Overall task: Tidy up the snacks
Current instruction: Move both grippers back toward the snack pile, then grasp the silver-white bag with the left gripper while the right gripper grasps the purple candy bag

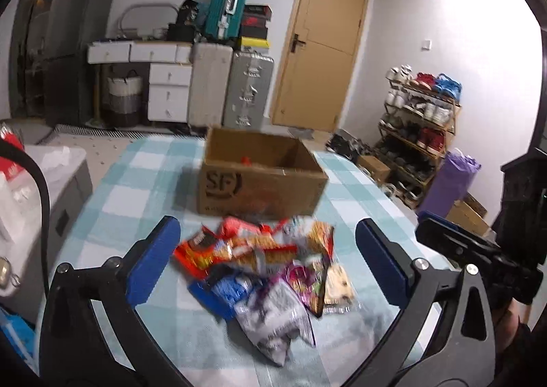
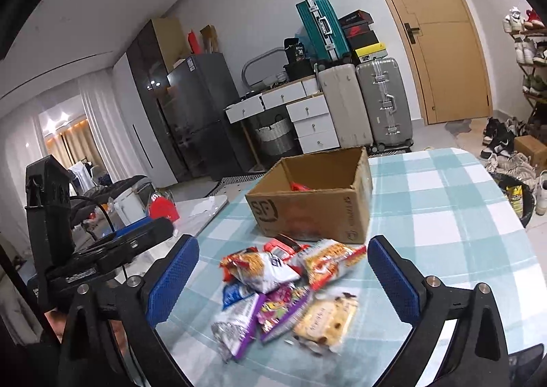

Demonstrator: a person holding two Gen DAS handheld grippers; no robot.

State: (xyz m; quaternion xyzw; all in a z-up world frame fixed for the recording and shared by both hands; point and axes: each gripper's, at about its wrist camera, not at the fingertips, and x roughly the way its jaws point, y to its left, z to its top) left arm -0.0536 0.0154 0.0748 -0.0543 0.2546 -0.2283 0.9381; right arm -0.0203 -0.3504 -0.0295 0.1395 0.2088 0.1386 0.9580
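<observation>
**Snacks heaped in front of the box, both grippers empty**

Snacks (image 1: 263, 271) lie in a loose pile on the checked worktop (image 2: 444, 202), just in front of the open cardboard box (image 1: 259, 178), which already holds something red. Best to take one packet from the edge of the heap, not the tangled middle, and pinch it flat. Left gripper (image 1: 268, 260) and right gripper (image 2: 283, 284) both hover with jaws spread wide, touching nothing.
</observation>
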